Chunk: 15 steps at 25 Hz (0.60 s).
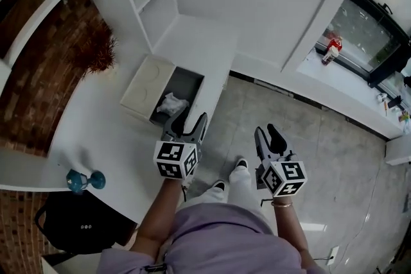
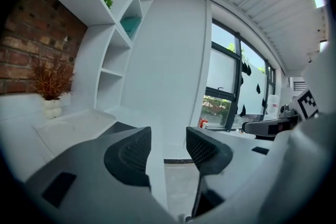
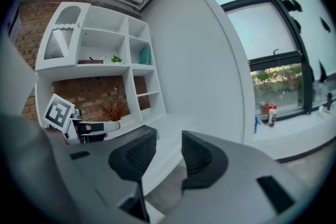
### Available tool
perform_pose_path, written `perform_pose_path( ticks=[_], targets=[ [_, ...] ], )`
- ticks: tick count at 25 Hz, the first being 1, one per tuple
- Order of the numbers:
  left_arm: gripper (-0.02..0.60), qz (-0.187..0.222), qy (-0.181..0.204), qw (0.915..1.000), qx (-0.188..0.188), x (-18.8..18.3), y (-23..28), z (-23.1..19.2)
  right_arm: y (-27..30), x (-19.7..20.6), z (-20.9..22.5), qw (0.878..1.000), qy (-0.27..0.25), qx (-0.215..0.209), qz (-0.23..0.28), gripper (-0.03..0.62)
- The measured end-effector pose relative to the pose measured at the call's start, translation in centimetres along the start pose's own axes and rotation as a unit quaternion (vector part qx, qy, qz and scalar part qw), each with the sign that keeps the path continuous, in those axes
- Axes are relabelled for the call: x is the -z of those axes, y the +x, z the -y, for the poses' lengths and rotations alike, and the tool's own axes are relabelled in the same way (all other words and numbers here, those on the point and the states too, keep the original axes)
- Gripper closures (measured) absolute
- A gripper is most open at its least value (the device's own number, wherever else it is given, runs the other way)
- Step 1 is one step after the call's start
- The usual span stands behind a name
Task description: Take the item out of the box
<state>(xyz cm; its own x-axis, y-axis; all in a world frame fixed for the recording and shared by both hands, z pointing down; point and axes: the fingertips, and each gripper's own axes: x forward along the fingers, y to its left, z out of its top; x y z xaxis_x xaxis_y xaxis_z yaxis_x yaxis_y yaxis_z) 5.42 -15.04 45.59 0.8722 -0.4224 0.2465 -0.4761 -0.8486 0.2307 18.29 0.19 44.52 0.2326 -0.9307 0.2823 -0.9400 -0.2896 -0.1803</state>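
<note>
Inside the open box (image 1: pixel 191 81) on the white bench (image 1: pixel 96 131) lies the item (image 1: pixel 172 103), a crumpled white piece at the near end of the dark grey interior. The beige lid (image 1: pixel 148 83) is folded out to the left side of the box.

Just at the near edge of the box hover the left tongs (image 1: pixel 191 120), with their tips near the item. In the left gripper view the left tongs (image 2: pixel 168 152) are released: the two black pads stand apart, and only the wall and floor show between them. The left forearm stretches forward from a lilac sleeve, and the tongs point ahead and slightly down.

The right tongs (image 1: pixel 266 133) are beside them over the tiled floor (image 1: pixel 302 131), apart from the box and at about the same slant. A bracelet is on that wrist. In the right gripper view the right tongs (image 3: pixel 168 152) are also released and empty.

Further left on the bench are a dried plant (image 1: pixel 96 51) and a small blue object (image 1: pixel 83 181).
</note>
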Motion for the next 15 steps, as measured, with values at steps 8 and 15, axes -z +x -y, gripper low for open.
perform_pose_path(
  ticks=[8,15],
  targets=[
    [0.385,0.010,-0.026,0.9920,-0.123,-0.2,-1.0,-6.8,8.9,-1.5,-3.6,0.991,-0.035,-0.131,-0.022,0.450],
    [0.376,-0.001,-0.029,0.9765,-0.214,-0.3,-1.8,-9.8,14.7,-3.1,-6.5,0.972,-0.052,-0.228,-0.036,0.450]
  ],
)
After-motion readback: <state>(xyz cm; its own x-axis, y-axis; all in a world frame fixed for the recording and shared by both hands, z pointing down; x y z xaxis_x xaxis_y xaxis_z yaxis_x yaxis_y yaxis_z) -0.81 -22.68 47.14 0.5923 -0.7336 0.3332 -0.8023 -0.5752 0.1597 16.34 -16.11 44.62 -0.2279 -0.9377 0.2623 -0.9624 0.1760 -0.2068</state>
